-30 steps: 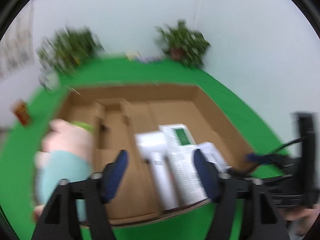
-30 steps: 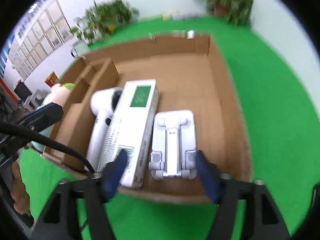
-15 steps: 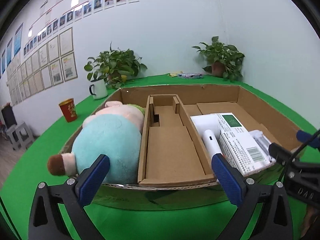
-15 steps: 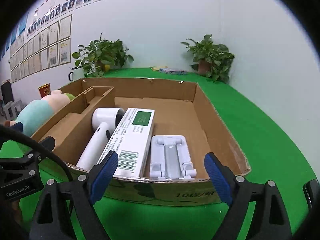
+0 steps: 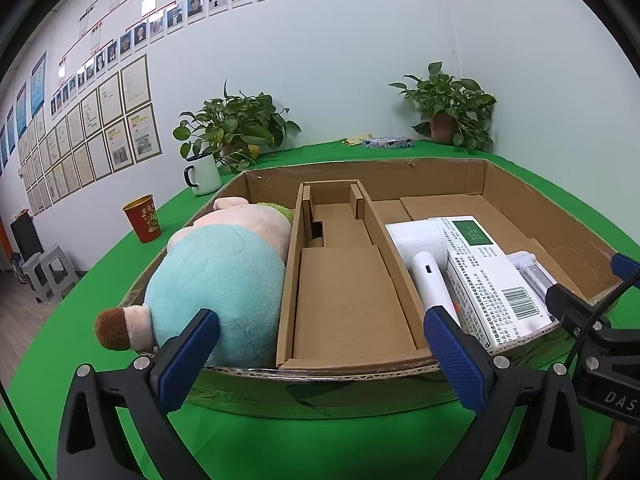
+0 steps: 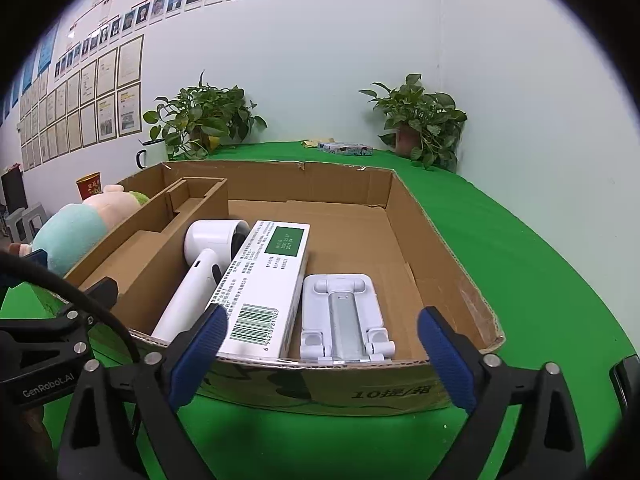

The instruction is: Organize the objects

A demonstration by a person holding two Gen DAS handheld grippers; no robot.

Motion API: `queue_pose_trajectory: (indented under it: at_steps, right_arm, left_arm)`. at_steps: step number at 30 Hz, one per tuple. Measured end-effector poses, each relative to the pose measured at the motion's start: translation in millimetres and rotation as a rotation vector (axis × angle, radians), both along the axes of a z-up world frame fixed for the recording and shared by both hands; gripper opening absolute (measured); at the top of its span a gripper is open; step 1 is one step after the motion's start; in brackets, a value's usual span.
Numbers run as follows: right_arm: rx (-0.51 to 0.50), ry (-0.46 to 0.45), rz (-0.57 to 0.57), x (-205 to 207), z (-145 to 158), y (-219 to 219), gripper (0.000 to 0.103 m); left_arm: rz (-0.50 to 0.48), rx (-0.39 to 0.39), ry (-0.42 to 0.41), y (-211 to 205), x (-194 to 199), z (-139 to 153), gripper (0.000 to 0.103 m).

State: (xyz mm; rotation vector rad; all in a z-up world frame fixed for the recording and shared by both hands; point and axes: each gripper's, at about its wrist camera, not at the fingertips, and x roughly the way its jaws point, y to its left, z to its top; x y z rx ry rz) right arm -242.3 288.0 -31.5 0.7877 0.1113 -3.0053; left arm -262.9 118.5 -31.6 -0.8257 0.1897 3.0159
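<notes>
A shallow cardboard box [image 5: 440,176] [image 6: 280,180] stands on the green table. Its left section holds a plush pig [image 5: 224,276] [image 6: 80,224]. A cardboard insert [image 5: 344,280] fills the middle. The right section holds a white hair dryer [image 5: 424,256] [image 6: 204,264], a white carton with a green label [image 5: 484,276] [image 6: 268,280] and a white folding stand [image 6: 344,316]. My left gripper [image 5: 320,356] is open and empty in front of the box's near wall. My right gripper [image 6: 320,356] is open and empty in front of the same wall, further right.
Two potted plants [image 5: 236,128] [image 5: 452,108] stand at the back by the wall. A white mug [image 5: 202,174] and a red cup [image 5: 142,218] sit to the left of the box. A small patterned pack [image 5: 386,142] lies at the far edge.
Both grippers have pulled back from above the box and dropped low in front of its near wall. Their fingers have spread wider. The box contents have not moved.
</notes>
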Motion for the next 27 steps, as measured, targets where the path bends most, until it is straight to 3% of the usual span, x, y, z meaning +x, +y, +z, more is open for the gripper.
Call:
queue_pose_trajectory:
  at_steps: [27]
  right_arm:
    - [-0.002,-0.003,-0.003,-0.8,-0.3,1.0,0.102]
  left_arm:
    - [-0.009,0.008,-0.007,3.6,-6.9,-3.8,0.103]
